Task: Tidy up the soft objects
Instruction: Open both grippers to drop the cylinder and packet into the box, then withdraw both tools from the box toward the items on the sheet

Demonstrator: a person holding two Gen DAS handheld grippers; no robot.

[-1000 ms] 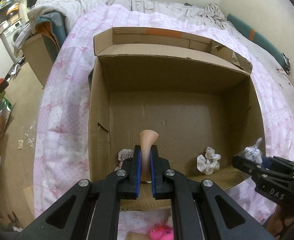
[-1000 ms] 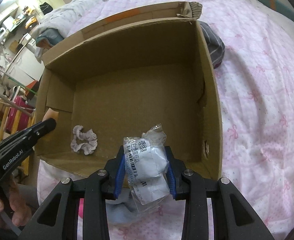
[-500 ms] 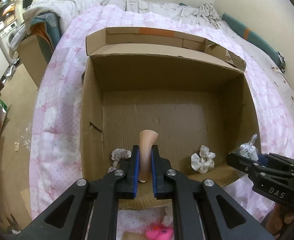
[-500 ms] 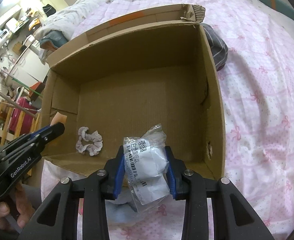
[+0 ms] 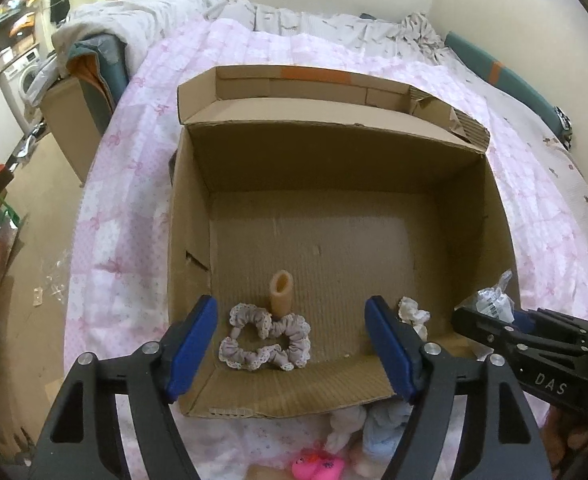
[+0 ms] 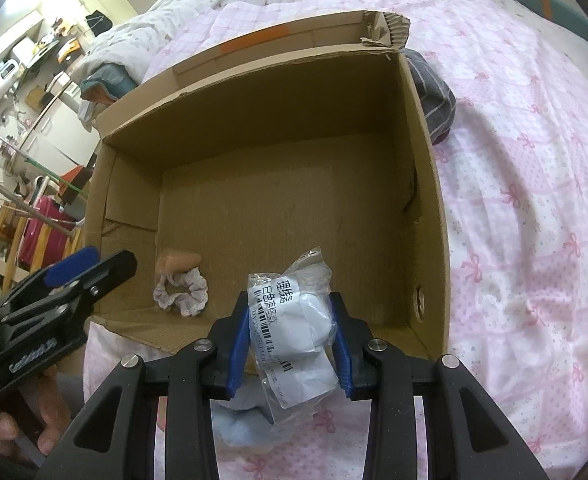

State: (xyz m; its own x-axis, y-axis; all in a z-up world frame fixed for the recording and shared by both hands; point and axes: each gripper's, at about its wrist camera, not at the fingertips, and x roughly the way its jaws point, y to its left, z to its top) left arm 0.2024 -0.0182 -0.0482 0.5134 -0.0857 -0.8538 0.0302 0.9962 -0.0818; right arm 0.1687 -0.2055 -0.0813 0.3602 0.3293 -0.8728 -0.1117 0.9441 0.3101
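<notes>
An open cardboard box (image 5: 498,216) lies on the pink bedspread. Inside, near its front, a beige soft tube (image 5: 281,293) rests beside a lilac scrunchie (image 5: 266,342), and a white scrunchie (image 5: 413,314) lies to the right. My left gripper (image 5: 291,344) is open and empty above the box's front edge. My right gripper (image 6: 292,342) is shut on a clear plastic packet (image 6: 294,322) with a white soft item and a barcode label, held over the box's near edge (image 6: 434,200). The tube (image 6: 178,262) and lilac scrunchie (image 6: 182,292) also show in the right wrist view.
A pink plush toy (image 5: 318,466) and pale blue and white soft items (image 5: 374,420) lie on the bed in front of the box. A grey striped cloth (image 6: 434,96) lies beside the box's right wall. Floor and furniture are to the left of the bed.
My left gripper has opened and let go of the beige tube, which now lies in the box by the lilac scrunchie. The right gripper still holds the packet, nearly still.
</notes>
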